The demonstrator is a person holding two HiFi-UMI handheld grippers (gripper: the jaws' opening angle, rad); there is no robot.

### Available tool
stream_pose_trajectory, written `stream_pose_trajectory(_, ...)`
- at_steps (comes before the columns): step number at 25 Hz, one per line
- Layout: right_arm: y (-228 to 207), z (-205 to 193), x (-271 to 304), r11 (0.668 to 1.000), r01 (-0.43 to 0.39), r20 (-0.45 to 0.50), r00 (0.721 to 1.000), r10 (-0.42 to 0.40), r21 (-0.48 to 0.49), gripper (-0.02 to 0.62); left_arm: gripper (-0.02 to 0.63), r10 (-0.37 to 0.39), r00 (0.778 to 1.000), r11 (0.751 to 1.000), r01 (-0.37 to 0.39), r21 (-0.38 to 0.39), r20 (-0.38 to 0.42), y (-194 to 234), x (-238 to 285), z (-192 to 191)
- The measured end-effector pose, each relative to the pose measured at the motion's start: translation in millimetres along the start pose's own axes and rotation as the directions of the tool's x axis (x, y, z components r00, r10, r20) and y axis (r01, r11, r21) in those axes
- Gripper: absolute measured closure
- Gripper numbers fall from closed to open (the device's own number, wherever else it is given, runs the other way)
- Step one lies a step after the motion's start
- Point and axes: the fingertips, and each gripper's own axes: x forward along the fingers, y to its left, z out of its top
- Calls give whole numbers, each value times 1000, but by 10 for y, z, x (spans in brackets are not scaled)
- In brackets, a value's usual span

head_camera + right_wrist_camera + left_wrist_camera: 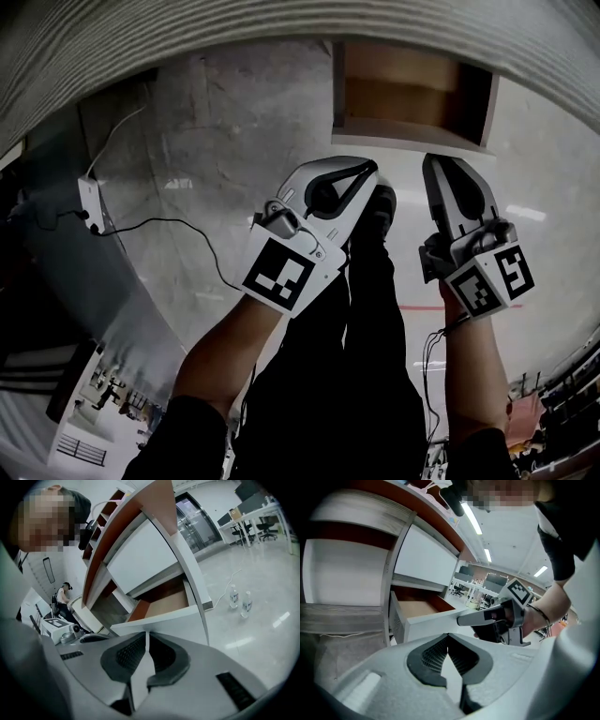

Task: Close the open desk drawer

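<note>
The open desk drawer [412, 94] juts out from under the grey desk top, showing its brown inside and white front panel [403, 131]. Just short of that panel, my left gripper [367, 169] and right gripper [434, 161] hover side by side, both pointing at it. Both are shut with nothing between the tips. In the left gripper view the drawer front [431, 623] lies just beyond the closed tips [448, 634], with the right gripper [487, 616] alongside. From the right gripper view, its tips [146, 633] sit below the drawer front [159, 623]. Whether either touches the panel I cannot tell.
The wood-grain desk top [187, 37] arches over the drawer. A white power strip [89, 202] with a black cable lies on the floor to the left. Two water bottles [239, 603] stand on the floor to the right. The person's legs [375, 309] stand between the grippers.
</note>
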Motion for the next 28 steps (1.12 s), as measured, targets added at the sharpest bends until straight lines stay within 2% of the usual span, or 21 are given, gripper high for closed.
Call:
stream_pose_trajectory(5,-17,262,116,999,-12,38,999,13,-36,560,598,23,998,998,-25,49,54,135,59,201)
stream_pose_trajectory(13,-149,534,355,998,-12,68,998,17,-65,560,598,87,994,993,-91,71,64,472,201,334)
stream_pose_trajectory(19,-224,674,425,998,-15,90,996,21,-67,561,598,108,989,979,-123,161,102,601,396,582)
stream_pose_trajectory(24,-332,761,460,996,26,96,995,-18,-83,561,598,125,983,973,-148,179,134,727,469,734)
stream_pose_trajectory(28,-289,870,488,991,33,122,992,-17,-132,561,598,137,978,968,-165,191,156,764,453,837)
